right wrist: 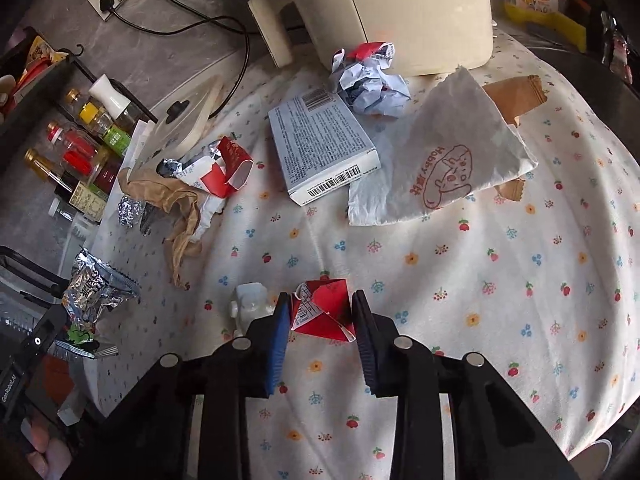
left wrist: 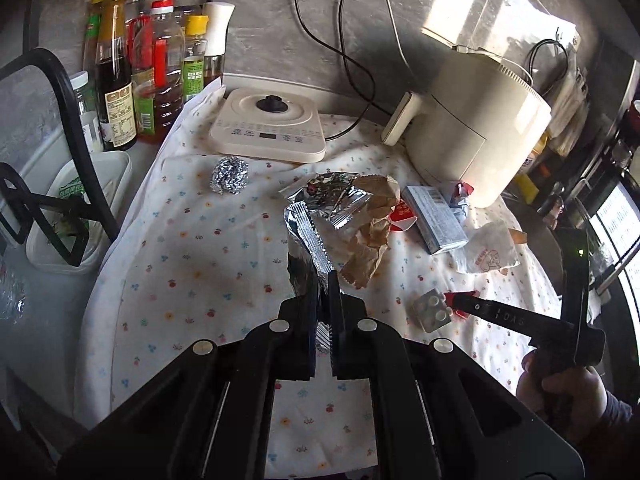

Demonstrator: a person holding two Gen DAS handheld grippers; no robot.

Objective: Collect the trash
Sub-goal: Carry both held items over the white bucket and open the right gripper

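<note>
Trash all over the flowered cloth (right wrist: 500, 280). Left gripper (left wrist: 325, 280) is clamped tight on a silver foil wrapper (left wrist: 306, 236), which sticks up from between the pads toward 12 o'clock in its own camera. Right gripper (right wrist: 322, 312) is narrowed around a red folded wrapper (right wrist: 326, 312) on the cloth; the wrapper fills the gap and the left pad touches it, but on the right side I can't tell whether the pad presses it. A pill blister (left wrist: 434, 310) lies just beside it, at 9 o'clock of the red piece in the right wrist view.

From the right wrist view: white barcoded box (right wrist: 320, 152) at 12 o'clock, white printed paper bag (right wrist: 440, 152) at 1 o'clock touching the box, crumpled paper ball (right wrist: 372, 80) beyond them against the cream appliance (right wrist: 400, 8). Brown crumpled bag (right wrist: 176, 208) at 10 o'clock. Foil ball (left wrist: 229, 175) sits near the induction cooker (left wrist: 268, 124), well apart from both grippers.
</note>
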